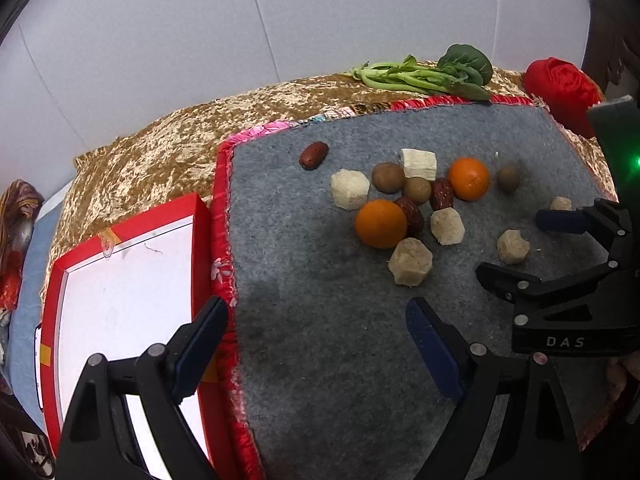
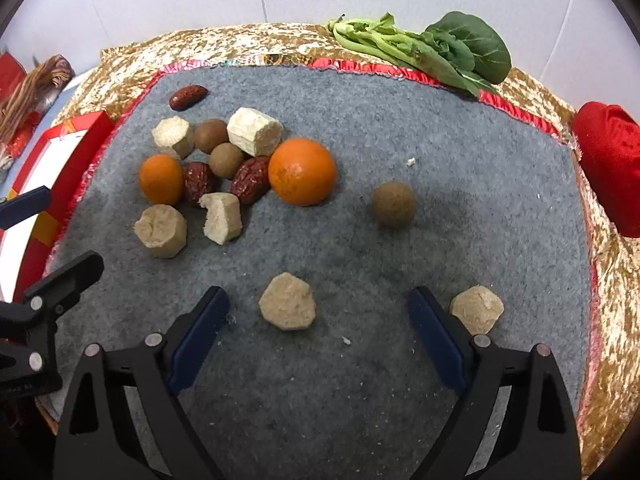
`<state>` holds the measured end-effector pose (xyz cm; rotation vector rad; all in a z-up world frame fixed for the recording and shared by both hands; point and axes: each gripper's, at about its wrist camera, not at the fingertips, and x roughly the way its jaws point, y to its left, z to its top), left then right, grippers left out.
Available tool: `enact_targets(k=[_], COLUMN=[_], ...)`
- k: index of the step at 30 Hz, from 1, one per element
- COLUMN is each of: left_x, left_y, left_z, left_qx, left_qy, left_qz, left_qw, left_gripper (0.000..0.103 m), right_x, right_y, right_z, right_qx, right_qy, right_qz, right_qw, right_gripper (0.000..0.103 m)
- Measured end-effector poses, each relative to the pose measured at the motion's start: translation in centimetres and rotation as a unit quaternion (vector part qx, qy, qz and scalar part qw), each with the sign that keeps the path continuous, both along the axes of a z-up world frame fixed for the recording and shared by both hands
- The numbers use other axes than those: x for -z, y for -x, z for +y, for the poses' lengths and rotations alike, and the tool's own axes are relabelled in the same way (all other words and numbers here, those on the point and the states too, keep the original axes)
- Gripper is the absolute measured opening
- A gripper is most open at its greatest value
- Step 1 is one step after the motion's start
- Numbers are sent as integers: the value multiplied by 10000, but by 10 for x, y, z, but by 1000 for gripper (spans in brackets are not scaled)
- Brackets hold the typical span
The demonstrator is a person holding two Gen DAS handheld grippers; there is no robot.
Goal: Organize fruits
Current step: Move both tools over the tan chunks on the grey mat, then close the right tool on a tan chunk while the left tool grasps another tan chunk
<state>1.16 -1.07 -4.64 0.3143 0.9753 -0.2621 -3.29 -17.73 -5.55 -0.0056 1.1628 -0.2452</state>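
Red box [image 1: 120,280] w/ white inside sits far left, beside the grey mat [image 2: 460,200]. Left gripper [image 1: 316,344] is wide open, nothing in it. Mid-mat: a pile of oranges [image 2: 302,171], red dates [image 2: 251,179] & tan chunks. Right gripper [image 2: 318,332] is wide open, one tan chunk [image 2: 287,306] btwn its fingers, not touched.

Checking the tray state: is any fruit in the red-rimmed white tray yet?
No: the red-rimmed white tray shows only bare white floor in the left wrist view.
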Motion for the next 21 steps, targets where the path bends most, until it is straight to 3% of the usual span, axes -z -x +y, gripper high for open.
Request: enact_targets(k=[8,17,21], left_x=[8,10,12], left_y=[-7,-9,-11], left_z=[-1,-13,-17], left_qx=[-39,96,153], left_qy=[-39,9,45], left_qz=[120,180,253], left_qw=[9999,9998,9996], left_gripper=[84,80,72], right_x=[0,0,-4], right_y=[-8,-5,5], right_z=[3,6,-7], right_qx=[78,1,75], right_qy=[57,8,-209], right_qz=[3,-114,-242], right_qw=[10000,9999,9995], right_gripper=[85,72,57])
